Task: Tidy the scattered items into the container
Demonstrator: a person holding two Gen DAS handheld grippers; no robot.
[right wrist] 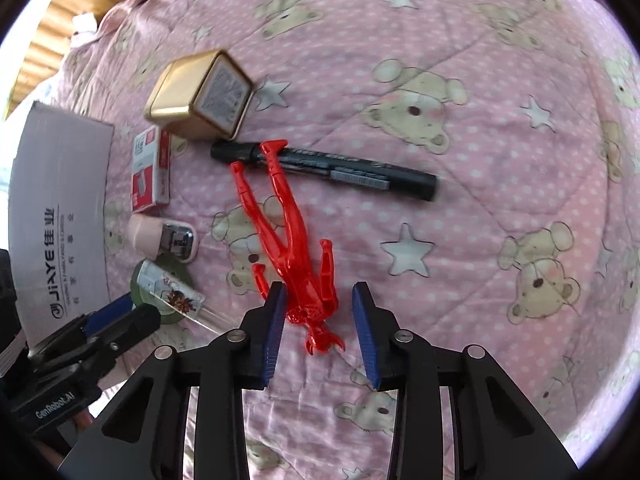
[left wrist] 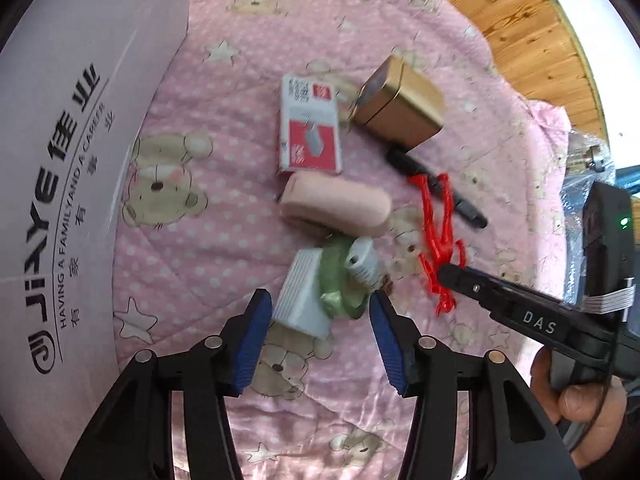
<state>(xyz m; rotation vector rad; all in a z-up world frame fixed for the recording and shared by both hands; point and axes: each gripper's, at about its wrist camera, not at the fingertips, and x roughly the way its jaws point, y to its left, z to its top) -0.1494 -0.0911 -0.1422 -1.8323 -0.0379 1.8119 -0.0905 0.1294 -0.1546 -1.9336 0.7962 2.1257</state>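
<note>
From the left wrist camera, the left gripper hangs low over a pink quilt printed with bears and stars, its blue-padded jaws spread wide and holding nothing. Between and just beyond the pads lies a white ribbed block touching a green roll of tape, with a small grey ribbed piece resting on the roll. Farther off are a pale pink case, a red and white staple box just beyond it, and a gold tin lying on its side. A black marker lies right of these, with a red toy figure draped across it. The right gripper reaches in from the right, held by a hand; from this angle its opening cannot be judged. A white cardboard box (printed JIAYE) fills the left edge. From the right wrist camera, the right gripper is wide open with the red figure's head and chest lying between its pads, the left pad looking close against it, nothing gripped. The figure's legs cross the marker, which lies just beside the tin. The staple box, pink case and tape roll line up towards the cardboard box, with the left gripper beside the roll.
</note>
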